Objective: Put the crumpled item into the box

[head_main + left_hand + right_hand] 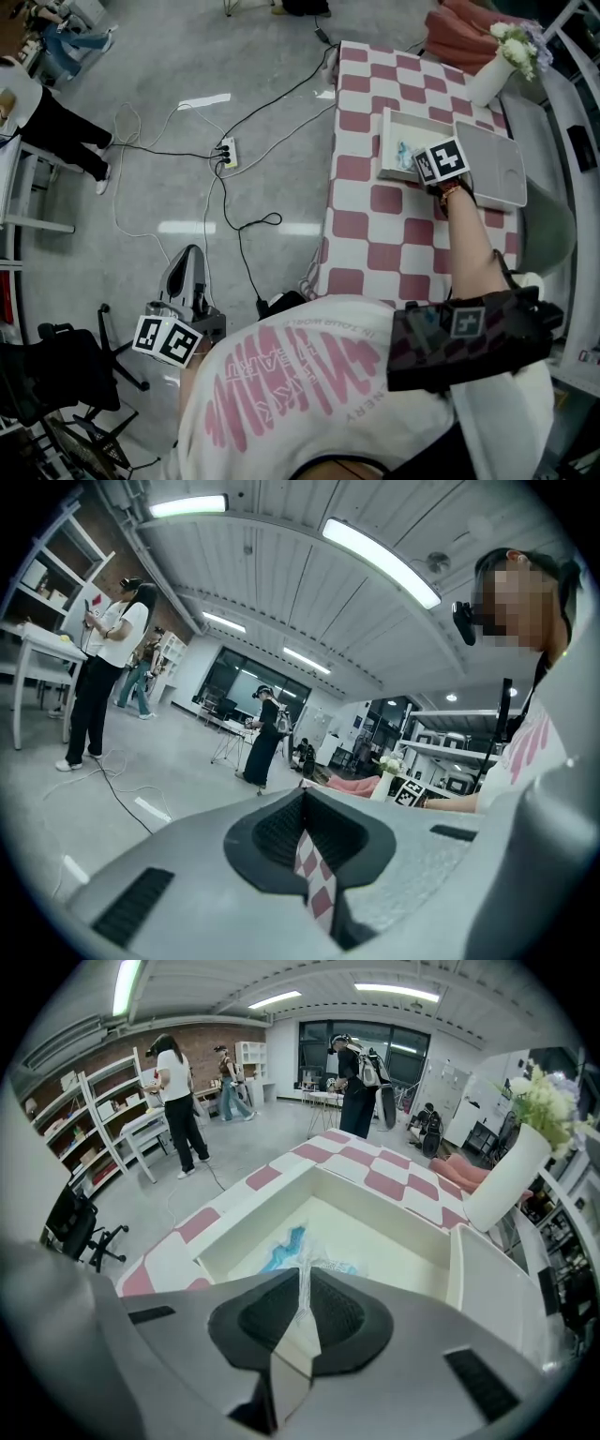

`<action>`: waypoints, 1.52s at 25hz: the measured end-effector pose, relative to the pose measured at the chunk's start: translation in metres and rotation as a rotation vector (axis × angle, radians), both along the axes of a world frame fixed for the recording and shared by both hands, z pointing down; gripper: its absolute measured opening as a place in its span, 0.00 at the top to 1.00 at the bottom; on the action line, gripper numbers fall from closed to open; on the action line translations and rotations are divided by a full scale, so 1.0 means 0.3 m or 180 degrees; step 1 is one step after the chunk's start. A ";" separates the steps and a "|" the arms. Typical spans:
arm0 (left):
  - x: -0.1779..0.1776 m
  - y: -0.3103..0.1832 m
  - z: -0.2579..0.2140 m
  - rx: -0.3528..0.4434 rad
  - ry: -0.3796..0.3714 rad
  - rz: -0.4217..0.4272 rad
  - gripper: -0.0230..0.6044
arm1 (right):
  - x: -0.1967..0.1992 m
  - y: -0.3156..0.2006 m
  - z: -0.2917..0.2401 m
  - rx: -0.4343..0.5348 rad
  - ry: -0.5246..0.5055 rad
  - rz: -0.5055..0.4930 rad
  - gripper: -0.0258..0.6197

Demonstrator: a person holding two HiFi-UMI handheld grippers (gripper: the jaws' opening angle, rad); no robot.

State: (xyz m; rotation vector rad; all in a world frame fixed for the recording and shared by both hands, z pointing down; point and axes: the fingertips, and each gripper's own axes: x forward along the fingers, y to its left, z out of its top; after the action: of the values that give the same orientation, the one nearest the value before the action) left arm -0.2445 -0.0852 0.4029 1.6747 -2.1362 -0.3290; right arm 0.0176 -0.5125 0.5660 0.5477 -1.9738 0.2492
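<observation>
The right gripper (302, 1274) reaches over the white box (375, 1185) on the checked worktop (375, 234). Its jaws are drawn together, and a thin strand of clear film appears to be pinched at their tip. The strand is so slight that this is a best reading, not a certainty. It belongs to the crumpled item (305, 1252), a wad of clear and blue plastic already low inside the box, near the wall closest to the gripper. In the right gripper view the item's long axis runs across the middle of the frame, from its blue end at the left to its clear end at the right. The pinched tail points down the frame toward the jaws. The left gripper (302, 794) hangs well away from the worktop, at the lower left of the head view, jaws closed on nothing. The main risk is that the light film clings to the pads when the jaws part, so that lifting the gripper drags the wad back over the rim. A springy crumple could also unfold and ride up the near wall. The lid (492, 164) lies just beside the box at the right, clear of the opening.
</observation>
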 end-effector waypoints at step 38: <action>-0.021 -0.249 -0.146 0.0698 0.0113 0.2053 0.95 | -0.037 0.704 -0.815 0.0764 -0.3603 0.1550 0.95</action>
State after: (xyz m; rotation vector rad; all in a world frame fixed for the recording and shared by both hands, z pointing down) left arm -0.2508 -0.1599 0.3591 2.3408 -1.4584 -0.3957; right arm 0.0064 -0.3011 0.3217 1.2294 -2.9443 0.7536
